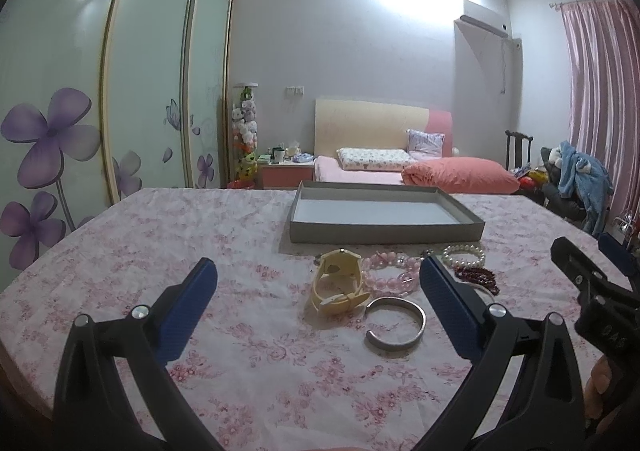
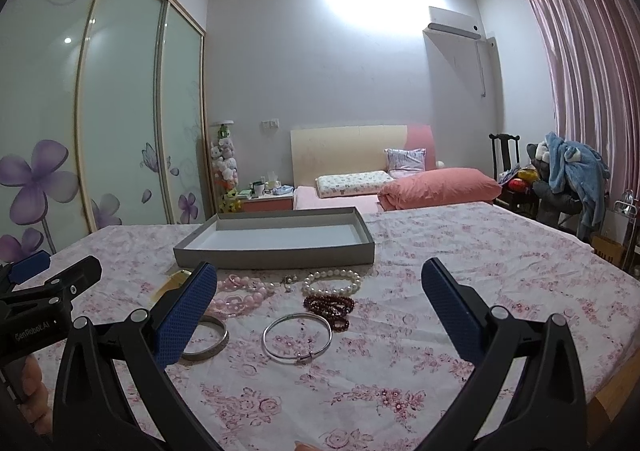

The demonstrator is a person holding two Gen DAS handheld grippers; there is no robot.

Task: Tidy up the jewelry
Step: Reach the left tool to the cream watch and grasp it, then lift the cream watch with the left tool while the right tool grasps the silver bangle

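Jewelry lies on a pink floral cloth in front of an empty grey box [image 1: 384,232] [image 2: 276,251]. A cream watch [image 1: 340,283], pink bead bracelet [image 1: 390,271] [image 2: 240,293], open silver cuff [image 1: 396,325] [image 2: 208,343], white pearl bracelet [image 1: 464,256] [image 2: 332,281], dark red bead bracelet [image 1: 478,277] [image 2: 330,305] and thin silver bangle [image 2: 297,336] are loose. My left gripper [image 1: 318,283] is open above the watch and cuff. My right gripper [image 2: 320,287] is open above the bangle and beads. Both are empty.
The other gripper shows at each view's edge: the right one [image 1: 592,283] and the left one [image 2: 48,291]. Behind the table stand a bed with pink bedding [image 1: 460,175], a wardrobe [image 1: 100,91], a chair with clothes [image 2: 560,175] and pink curtains.
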